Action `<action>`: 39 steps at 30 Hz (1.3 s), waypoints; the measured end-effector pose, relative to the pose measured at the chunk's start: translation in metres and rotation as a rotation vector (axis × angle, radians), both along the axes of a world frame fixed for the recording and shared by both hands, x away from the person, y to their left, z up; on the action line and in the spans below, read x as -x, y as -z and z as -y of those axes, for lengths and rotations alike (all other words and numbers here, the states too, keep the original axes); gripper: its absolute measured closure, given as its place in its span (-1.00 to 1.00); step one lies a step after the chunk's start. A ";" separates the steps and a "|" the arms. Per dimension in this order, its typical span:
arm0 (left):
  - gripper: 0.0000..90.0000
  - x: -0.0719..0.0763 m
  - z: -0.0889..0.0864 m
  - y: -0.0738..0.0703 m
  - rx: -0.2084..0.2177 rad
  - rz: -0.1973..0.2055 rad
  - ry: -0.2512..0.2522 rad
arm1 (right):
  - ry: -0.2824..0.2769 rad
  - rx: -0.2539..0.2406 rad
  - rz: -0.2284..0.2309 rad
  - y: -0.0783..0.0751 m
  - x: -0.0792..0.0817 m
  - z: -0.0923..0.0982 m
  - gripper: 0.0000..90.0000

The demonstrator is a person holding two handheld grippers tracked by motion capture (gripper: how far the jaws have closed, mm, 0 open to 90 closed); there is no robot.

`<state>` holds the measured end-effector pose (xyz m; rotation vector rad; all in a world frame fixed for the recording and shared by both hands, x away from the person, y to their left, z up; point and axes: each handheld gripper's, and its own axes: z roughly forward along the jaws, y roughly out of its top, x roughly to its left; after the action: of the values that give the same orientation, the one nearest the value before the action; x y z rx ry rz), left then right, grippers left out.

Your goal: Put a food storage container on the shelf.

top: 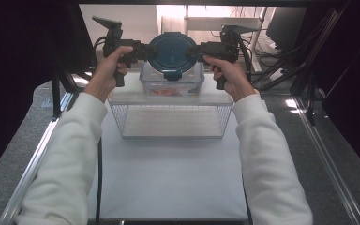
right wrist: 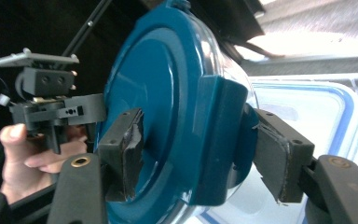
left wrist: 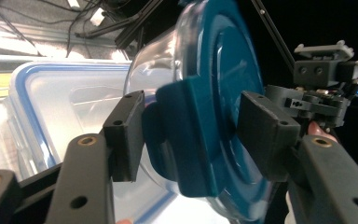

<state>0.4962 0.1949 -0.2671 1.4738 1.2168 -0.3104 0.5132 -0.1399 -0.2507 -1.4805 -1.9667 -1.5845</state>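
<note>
High view: two tools, one blue-lidded container.

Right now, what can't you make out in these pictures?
- Contents of the round container: high view, its blue lid faces the camera.
- Orange items in the clear box: high view, blurred through its wall.
- Whether the lid tabs are latched: gripper views, the jaws cover them.

Glossy blue plastic lid on a clear round container; wire-mesh metal basket; matt white tabletop
</note>
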 end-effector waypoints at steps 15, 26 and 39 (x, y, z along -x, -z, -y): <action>-0.49 -0.006 0.006 0.009 -0.009 0.021 0.006 | 0.052 -0.055 0.002 0.014 -0.004 -0.001 -0.38; -0.72 0.029 -0.002 -0.012 -0.099 0.230 -0.114 | 0.061 0.022 0.229 -0.004 0.029 0.019 -0.75; -0.68 0.120 -0.017 0.028 -0.227 0.340 -0.094 | 0.028 0.160 0.376 0.024 0.095 0.068 -0.66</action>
<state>0.3765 0.2114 -0.2952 1.5802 1.0643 0.1429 0.4184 -0.2079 -0.2748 -1.3452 -2.3301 -1.8696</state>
